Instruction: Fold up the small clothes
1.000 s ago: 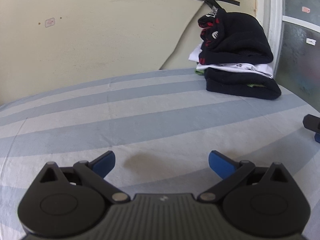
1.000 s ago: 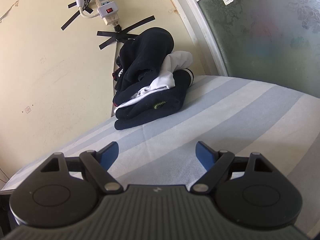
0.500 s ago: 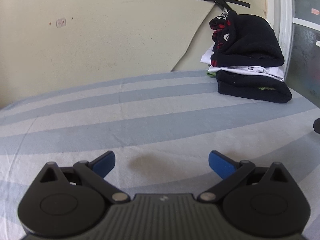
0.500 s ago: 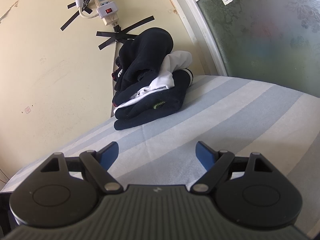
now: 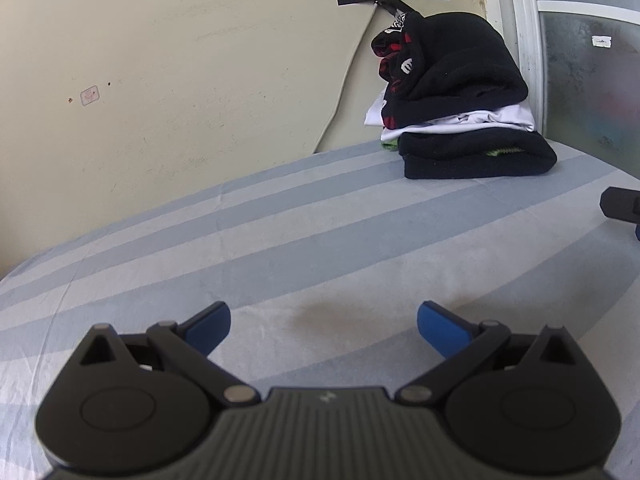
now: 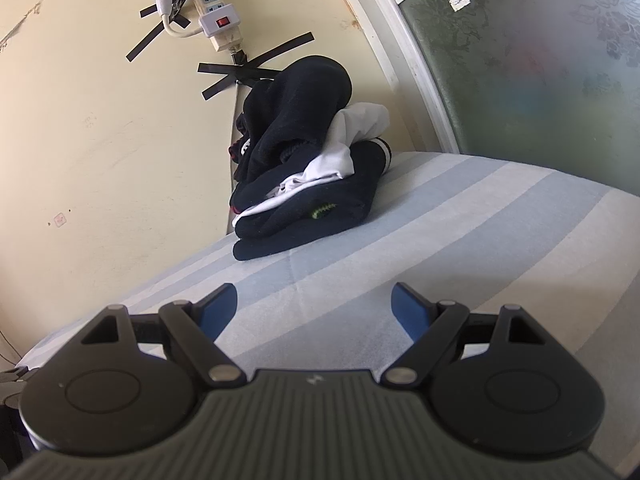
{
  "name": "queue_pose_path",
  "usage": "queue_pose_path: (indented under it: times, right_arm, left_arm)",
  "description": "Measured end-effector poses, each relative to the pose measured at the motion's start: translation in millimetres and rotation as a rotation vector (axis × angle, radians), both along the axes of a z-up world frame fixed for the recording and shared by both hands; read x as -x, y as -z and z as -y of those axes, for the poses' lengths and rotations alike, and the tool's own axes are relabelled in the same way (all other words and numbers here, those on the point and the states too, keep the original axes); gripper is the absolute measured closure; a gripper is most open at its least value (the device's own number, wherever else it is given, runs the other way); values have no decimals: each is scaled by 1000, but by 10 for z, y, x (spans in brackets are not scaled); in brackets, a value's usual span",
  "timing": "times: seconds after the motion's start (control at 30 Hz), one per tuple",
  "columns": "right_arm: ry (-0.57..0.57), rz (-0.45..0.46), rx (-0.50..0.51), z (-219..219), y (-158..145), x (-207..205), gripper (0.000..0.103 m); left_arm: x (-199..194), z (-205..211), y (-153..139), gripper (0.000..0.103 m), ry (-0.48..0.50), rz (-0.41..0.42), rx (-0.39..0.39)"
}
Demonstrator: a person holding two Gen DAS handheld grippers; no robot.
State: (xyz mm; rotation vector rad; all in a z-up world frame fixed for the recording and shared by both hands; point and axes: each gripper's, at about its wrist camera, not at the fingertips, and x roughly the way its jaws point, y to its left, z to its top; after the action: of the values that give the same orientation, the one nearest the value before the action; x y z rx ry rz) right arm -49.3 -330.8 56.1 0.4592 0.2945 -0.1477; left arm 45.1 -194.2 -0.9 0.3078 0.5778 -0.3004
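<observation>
A pile of folded small clothes [image 5: 460, 112], black with a white piece between and some red print, sits at the far right corner of the striped sheet [image 5: 280, 248], against the wall. It also shows in the right wrist view [image 6: 304, 176]. My left gripper [image 5: 324, 320] is open and empty, low over the bare sheet, well short of the pile. My right gripper [image 6: 314, 304] is open and empty, also over bare sheet, nearer the pile. Part of the right gripper [image 5: 622, 206] shows at the right edge of the left wrist view.
A beige wall [image 5: 180, 80] runs behind the bed. A power strip [image 6: 218, 26] is taped to it above the pile, with a cord [image 5: 344, 92] hanging down. A frosted glass panel with a white frame [image 6: 520, 60] stands at the right.
The left wrist view has swung a little, so the pile sits slightly differently in frame. The right gripper has hardly moved. Both stay open.
</observation>
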Motion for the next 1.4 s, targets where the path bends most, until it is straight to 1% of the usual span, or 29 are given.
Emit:
queue_pose_path:
  times: [0.17, 0.4, 0.5, 0.63, 1.0, 1.4]
  right_arm:
    - [4, 0, 0, -11, 1, 8, 17]
    - [3, 2, 0, -11, 0, 4, 17]
    - [2, 2, 0, -8, 0, 2, 17]
    - [2, 2, 0, -5, 0, -1, 17]
    - [0, 2, 0, 0, 2, -4, 17]
    - [3, 3, 0, -11, 6, 3, 17]
  left_arm:
    - [-6, 0, -13, 0, 1, -9, 6]
    - [-29, -58, -29, 0, 4, -41, 46]
    - [-34, -56, -13, 0, 2, -56, 39]
    - [-30, -70, -16, 0, 1, -60, 51]
    - [-83, -98, -6, 0, -30, -64, 44]
    - [-34, -57, 2, 0, -20, -21, -4]
